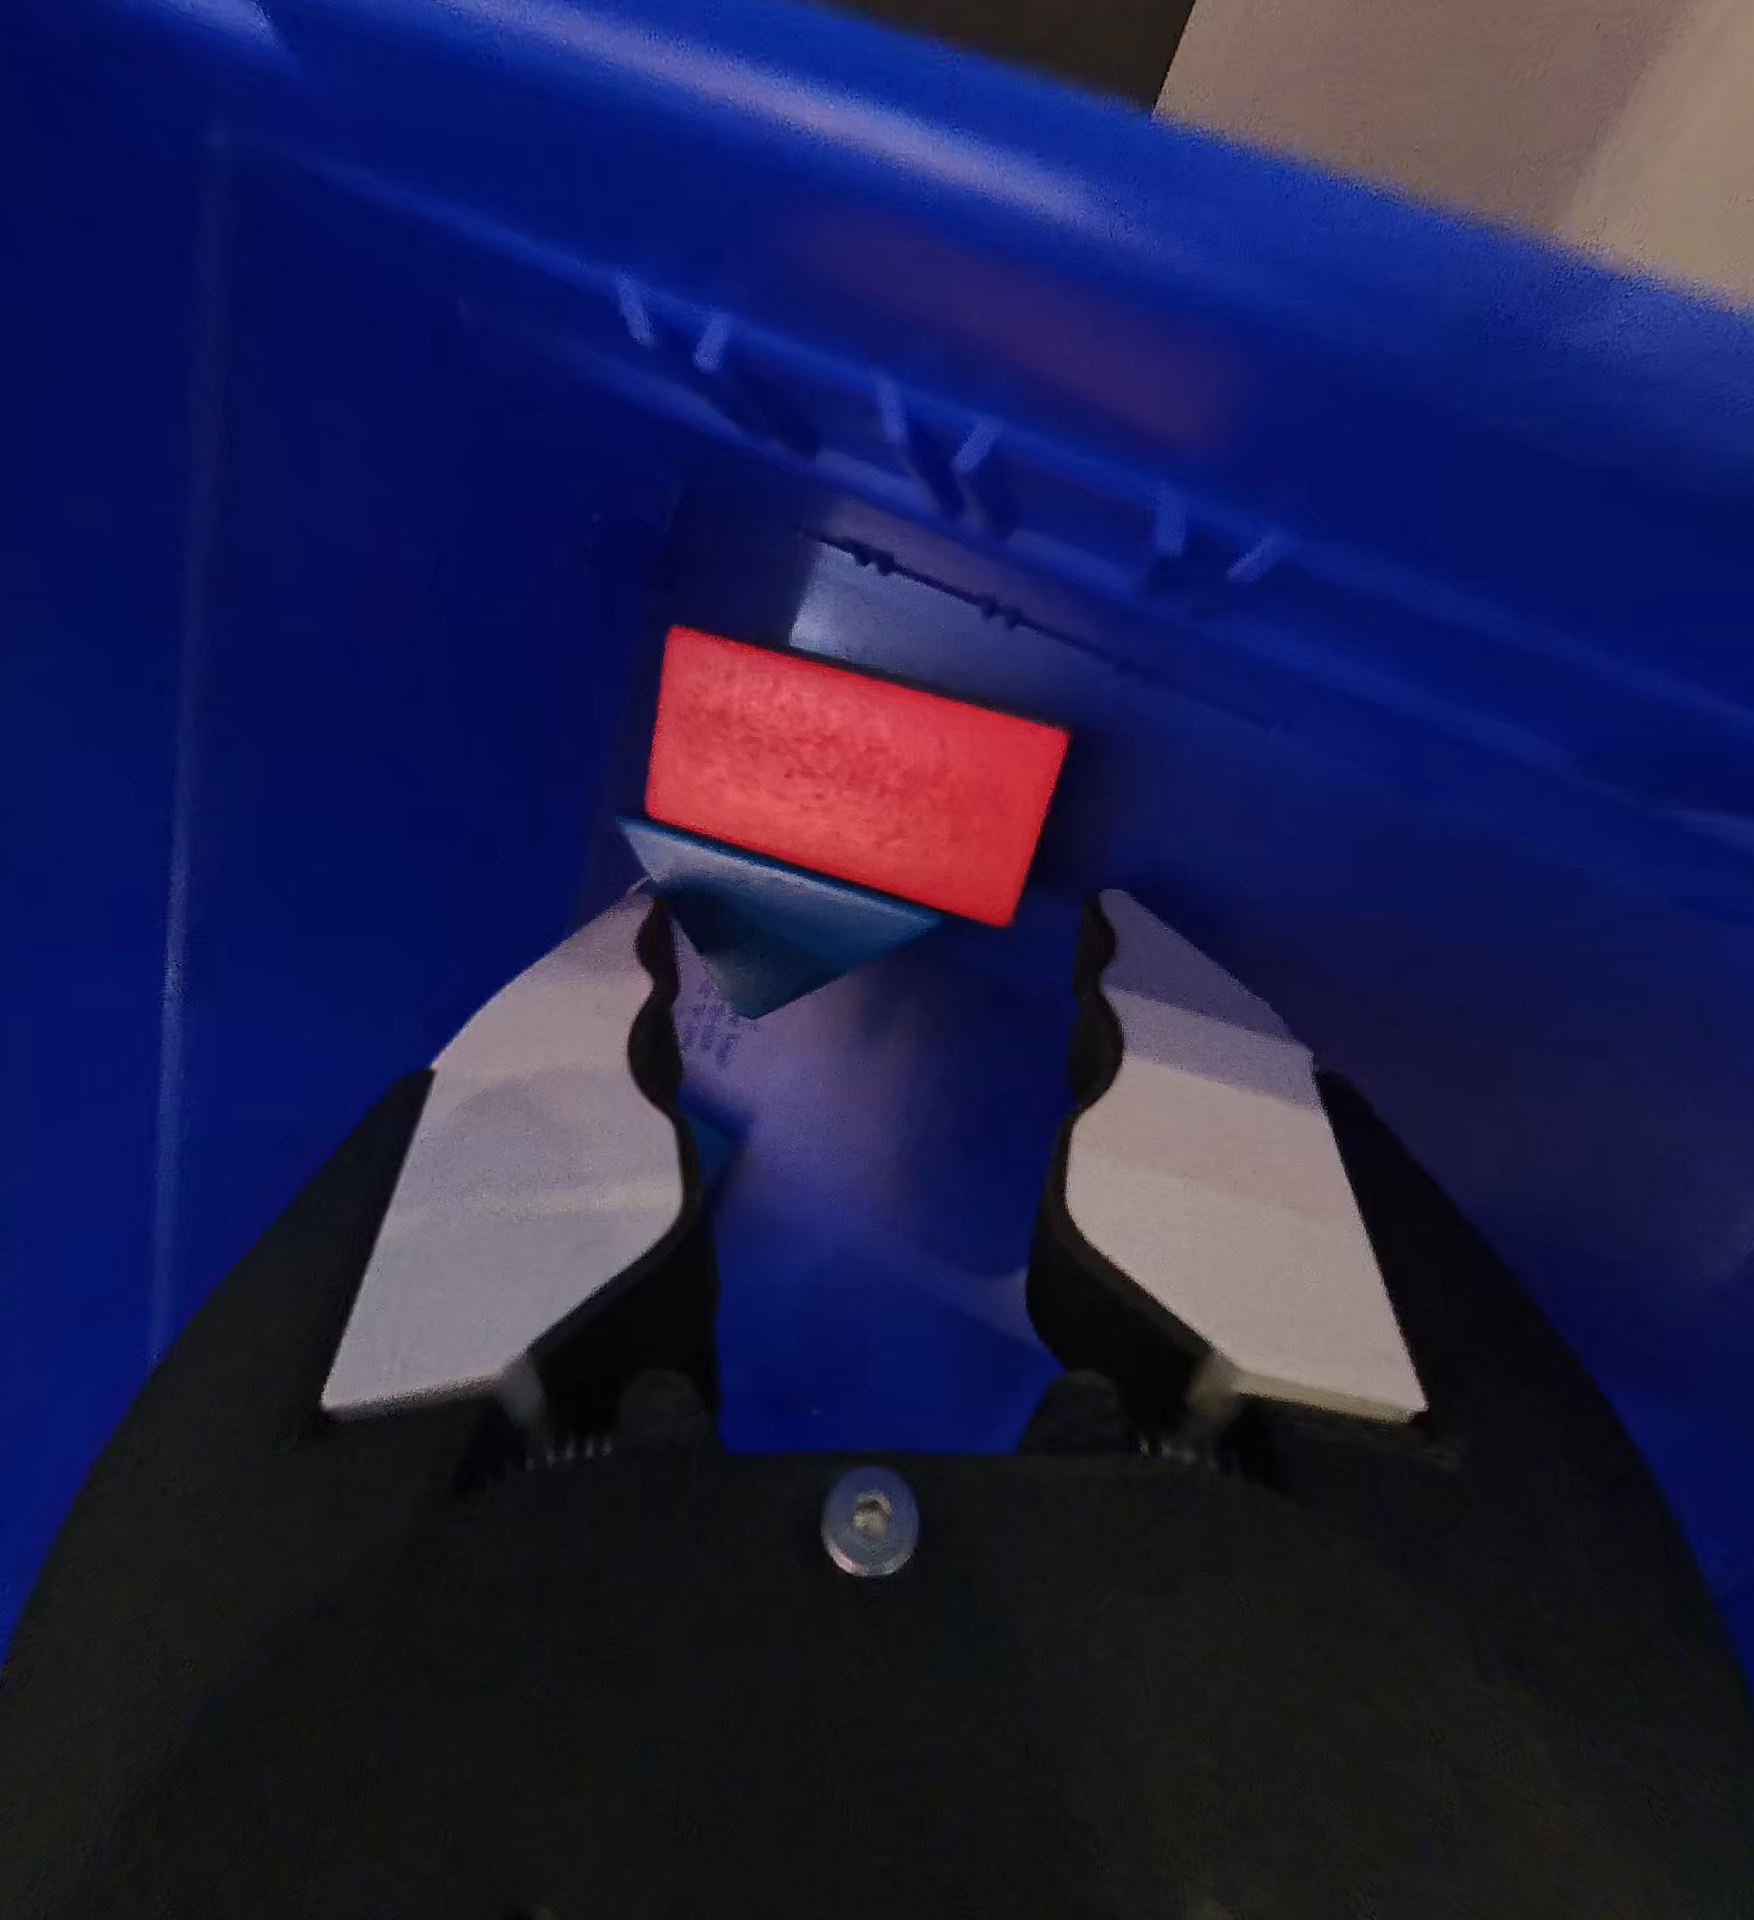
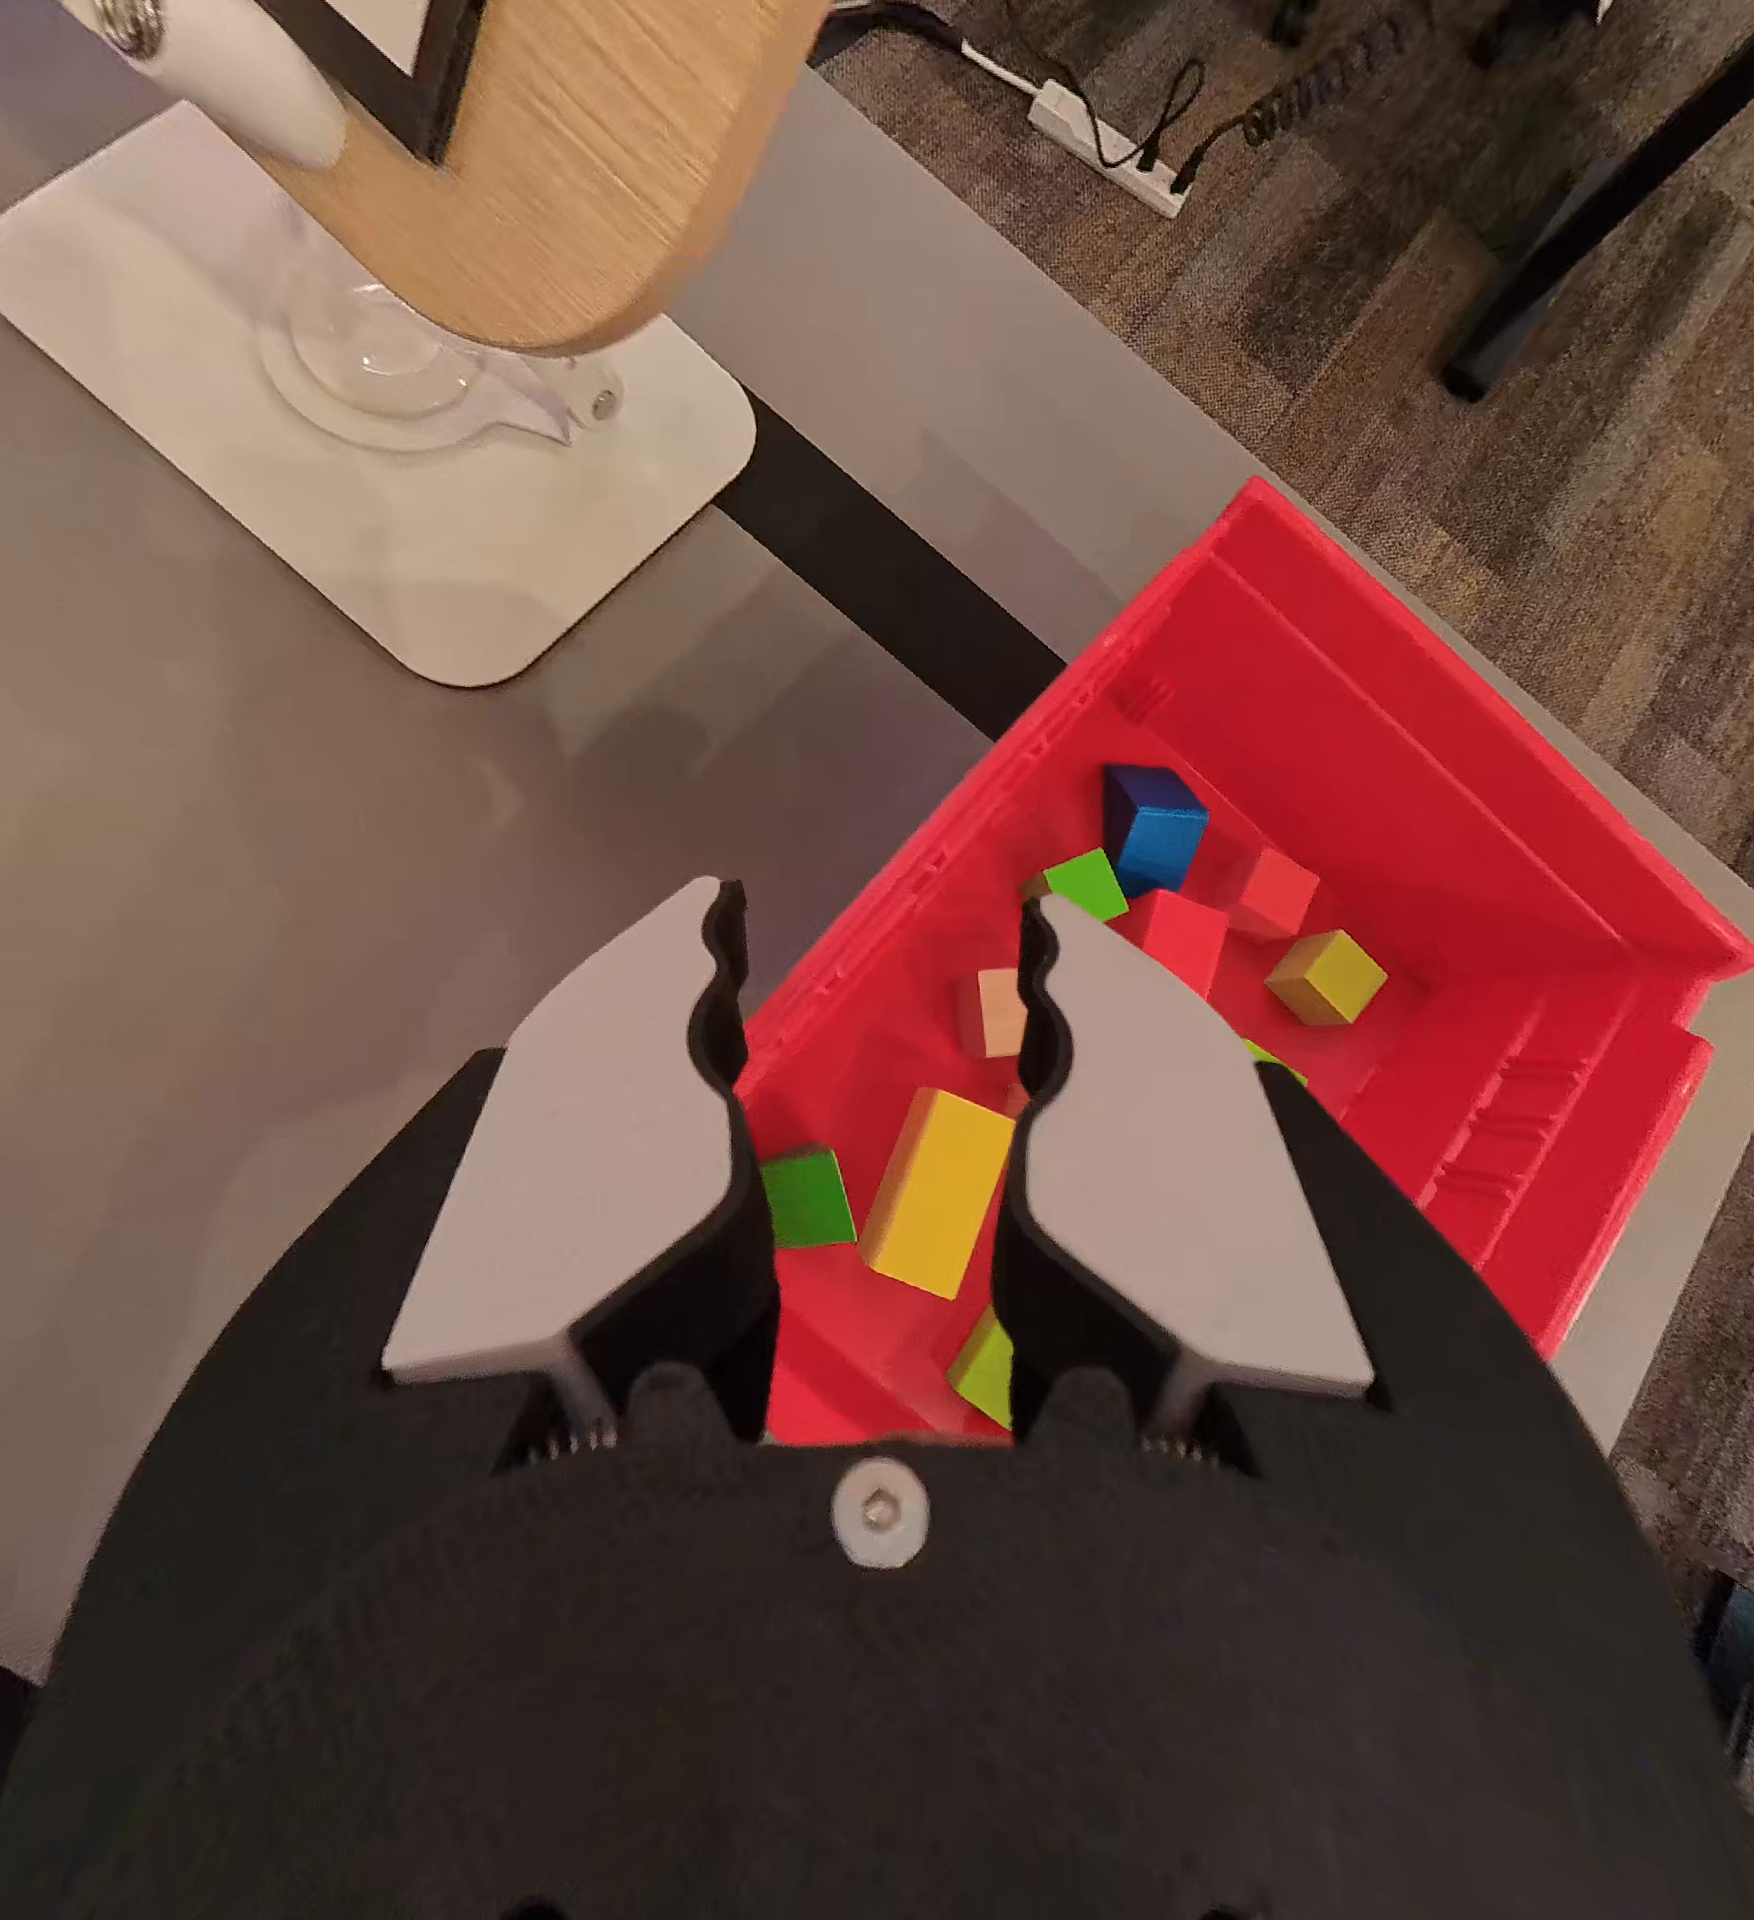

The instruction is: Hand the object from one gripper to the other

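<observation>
In the left wrist view my left gripper (image 1: 873, 920) is open and empty, reaching down inside a blue bin (image 1: 333, 623). Just beyond its fingertips a red rectangular block (image 1: 852, 769) rests on a blue triangular block (image 1: 779, 935) in the bin's corner. The left fingertip (image 1: 634, 935) is next to the triangle's edge; no pad presses on either block. In the right wrist view my right gripper (image 2: 881, 904) is open and empty, hovering over the near rim of a red bin (image 2: 1424, 727). That bin holds several blocks, among them a long yellow block (image 2: 940, 1190), a blue cube (image 2: 1153, 831) and a green cube (image 2: 1086, 883).
The red bin stands at the right edge of a grey table (image 2: 229, 935). A white stand base (image 2: 385, 499) with a wooden panel (image 2: 561, 156) above it sits at the back left. A power strip (image 2: 1091, 125) and cables lie on the floor beyond the table. About 60 centimeters separates my left fingertips from my right.
</observation>
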Demonstrator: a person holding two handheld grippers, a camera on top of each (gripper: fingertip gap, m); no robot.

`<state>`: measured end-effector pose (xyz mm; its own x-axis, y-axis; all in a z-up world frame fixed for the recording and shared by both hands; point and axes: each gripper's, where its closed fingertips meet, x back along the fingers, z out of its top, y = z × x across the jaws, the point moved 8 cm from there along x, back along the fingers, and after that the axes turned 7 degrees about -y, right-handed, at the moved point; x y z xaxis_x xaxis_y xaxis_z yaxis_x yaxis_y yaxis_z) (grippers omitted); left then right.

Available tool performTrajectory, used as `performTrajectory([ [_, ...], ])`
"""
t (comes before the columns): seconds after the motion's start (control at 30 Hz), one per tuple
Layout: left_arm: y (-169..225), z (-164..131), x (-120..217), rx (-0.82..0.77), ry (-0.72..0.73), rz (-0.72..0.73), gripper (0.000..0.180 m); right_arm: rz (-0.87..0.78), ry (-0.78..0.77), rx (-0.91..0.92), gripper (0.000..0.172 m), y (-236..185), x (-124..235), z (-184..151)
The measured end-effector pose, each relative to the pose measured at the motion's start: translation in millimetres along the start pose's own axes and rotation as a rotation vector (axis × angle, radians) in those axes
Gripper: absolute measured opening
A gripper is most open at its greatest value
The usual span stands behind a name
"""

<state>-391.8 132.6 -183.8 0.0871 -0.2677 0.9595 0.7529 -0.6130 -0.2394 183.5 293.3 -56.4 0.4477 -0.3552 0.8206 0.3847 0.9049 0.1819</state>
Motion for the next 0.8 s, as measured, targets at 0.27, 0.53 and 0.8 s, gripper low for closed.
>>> performTrajectory([
  [0.27, 58.4, -30.9, 22.3, -0.008, -0.094, -0.076, 0.070, 0.007, 0.016, 0.036, 0.048, -10.8, -1.4, 6.5],
  [0.53, 60.0, -25.1, 24.2, 0.625, 0.127, -0.235, 0.091, 0.017, 0.040, 0.050, 0.048, -24.9, 2.1, 12.6],
  [0.8, 56.6, -18.1, 8.6, 0.735, 0.096, -0.157, 0.048, 0.021, 0.058, 0.083, 0.047, -39.4, 6.1, 15.3],
])
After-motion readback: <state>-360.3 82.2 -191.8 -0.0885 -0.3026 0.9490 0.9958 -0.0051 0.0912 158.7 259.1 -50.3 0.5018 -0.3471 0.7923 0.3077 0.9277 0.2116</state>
